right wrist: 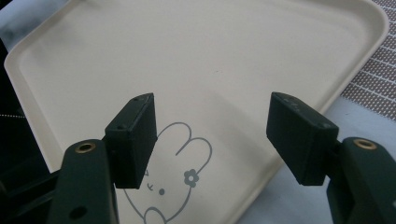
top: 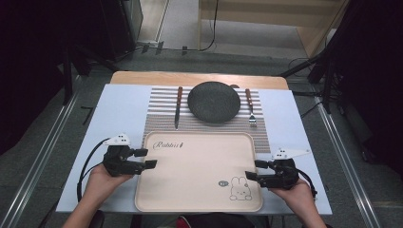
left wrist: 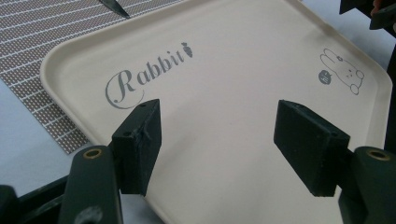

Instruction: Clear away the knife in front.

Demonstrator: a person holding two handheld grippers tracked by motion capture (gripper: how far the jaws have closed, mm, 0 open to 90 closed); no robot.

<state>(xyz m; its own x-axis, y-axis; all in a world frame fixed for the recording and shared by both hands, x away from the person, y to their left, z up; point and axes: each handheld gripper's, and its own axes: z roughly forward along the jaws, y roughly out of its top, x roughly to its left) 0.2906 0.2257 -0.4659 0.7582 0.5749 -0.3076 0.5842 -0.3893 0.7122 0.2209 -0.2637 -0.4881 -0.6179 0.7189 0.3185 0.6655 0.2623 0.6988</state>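
Nearest to us, our left gripper [top: 148, 158] has its jaws spread wide and gripping nothing, poised at the left rim of the cream tray [top: 190, 199], beside the printed word "Rabbit"; in the left gripper view the jaws [left wrist: 219, 140] frame bare tray surface, and we cannot tell whether they touch the rim. That tray lies flat at the near edge of the table [top: 119, 109], its far edge overlapping the striped placemat [top: 161, 118]. On the mat, well beyond the tray, we see a knife [top: 178, 107], a dark plate [top: 213, 101] and a fork [top: 250, 108] in a row. Our right gripper [top: 251, 170] sits at the tray's right rim near the rabbit drawing [right wrist: 180, 186], its jaws likewise wide apart and holding nothing. Bare table lies open beside each gripper.
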